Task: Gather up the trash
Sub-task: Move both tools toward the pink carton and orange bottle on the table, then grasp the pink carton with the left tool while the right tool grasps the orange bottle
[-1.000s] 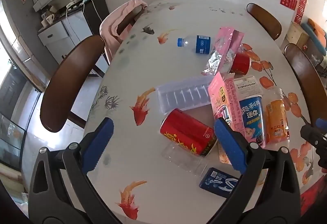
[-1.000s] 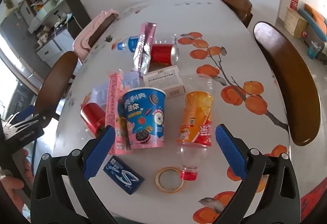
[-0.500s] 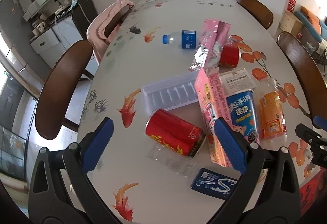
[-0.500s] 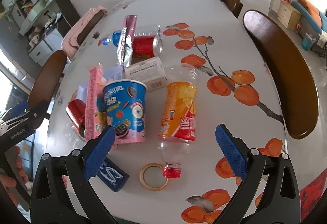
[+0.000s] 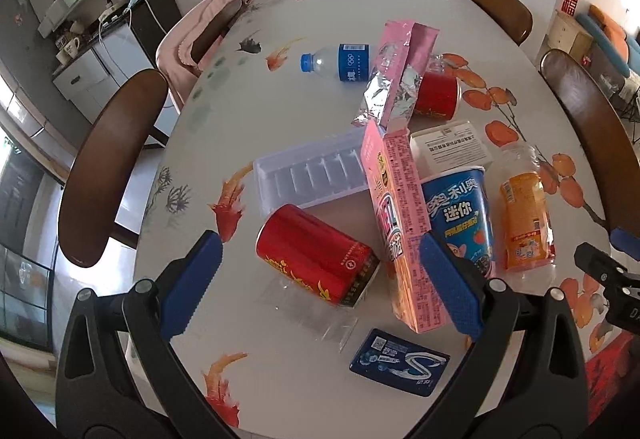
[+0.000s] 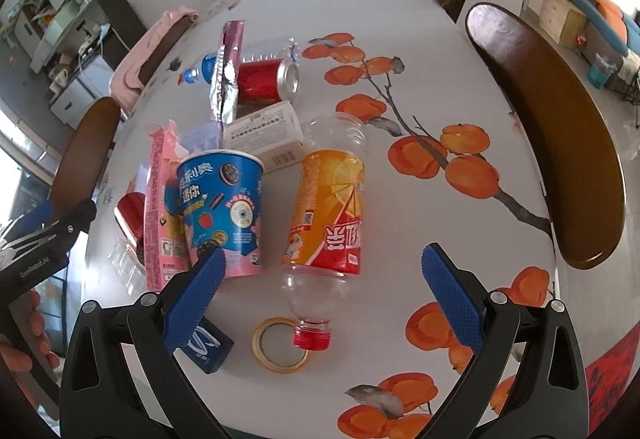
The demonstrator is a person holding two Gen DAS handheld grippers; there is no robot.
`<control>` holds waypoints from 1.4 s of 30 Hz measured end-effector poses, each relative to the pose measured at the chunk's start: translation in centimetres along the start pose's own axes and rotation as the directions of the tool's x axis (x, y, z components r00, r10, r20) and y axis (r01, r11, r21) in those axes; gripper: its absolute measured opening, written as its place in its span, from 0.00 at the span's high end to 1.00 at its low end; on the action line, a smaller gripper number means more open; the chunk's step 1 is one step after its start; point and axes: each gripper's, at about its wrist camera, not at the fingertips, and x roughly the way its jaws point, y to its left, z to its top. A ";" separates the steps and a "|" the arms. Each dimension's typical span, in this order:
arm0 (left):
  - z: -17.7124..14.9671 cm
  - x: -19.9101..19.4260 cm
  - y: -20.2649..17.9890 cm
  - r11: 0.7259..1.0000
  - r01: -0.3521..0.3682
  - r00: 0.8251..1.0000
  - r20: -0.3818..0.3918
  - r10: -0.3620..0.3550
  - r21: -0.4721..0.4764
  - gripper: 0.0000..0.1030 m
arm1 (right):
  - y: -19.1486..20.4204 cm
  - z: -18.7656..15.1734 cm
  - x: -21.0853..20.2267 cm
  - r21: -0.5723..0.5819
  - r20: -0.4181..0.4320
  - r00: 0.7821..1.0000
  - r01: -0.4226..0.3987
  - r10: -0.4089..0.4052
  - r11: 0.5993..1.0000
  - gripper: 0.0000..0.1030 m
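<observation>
Right wrist view: spread right gripper (image 6: 320, 281) straddles the orange-labelled clear plastic bottle (image 6: 326, 215), lengthwise, red cap nearest; left gripper (image 5: 316, 275) also spread

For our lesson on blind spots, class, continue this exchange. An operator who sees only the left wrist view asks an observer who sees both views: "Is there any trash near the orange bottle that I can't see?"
Observer: Yes. A tape ring lies right beside the orange bottle, next to its red cap.
Operator: Which end of the far red can is its top?
Observer: The far red can lies on its side, and its silver top points toward the persimmon print.
Operator: Is the right gripper holding anything?
Observer: No. The right gripper is open and empty, above the bottle's neck end.
</observation>
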 end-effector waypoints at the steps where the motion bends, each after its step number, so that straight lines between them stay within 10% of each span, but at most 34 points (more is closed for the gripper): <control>1: 0.1 0.1 -0.2 1.000 -0.002 1.000 0.000 0.002 0.000 0.06 | -0.1 0.0 0.0 -0.001 -0.001 1.000 0.000 0.000 1.000 0.06; 42: 0.3 4.1 -3.9 1.000 0.008 0.993 -0.115 -0.007 0.009 0.07 | -1.7 0.1 4.7 0.058 -0.095 0.994 -0.052 0.058 0.997 0.06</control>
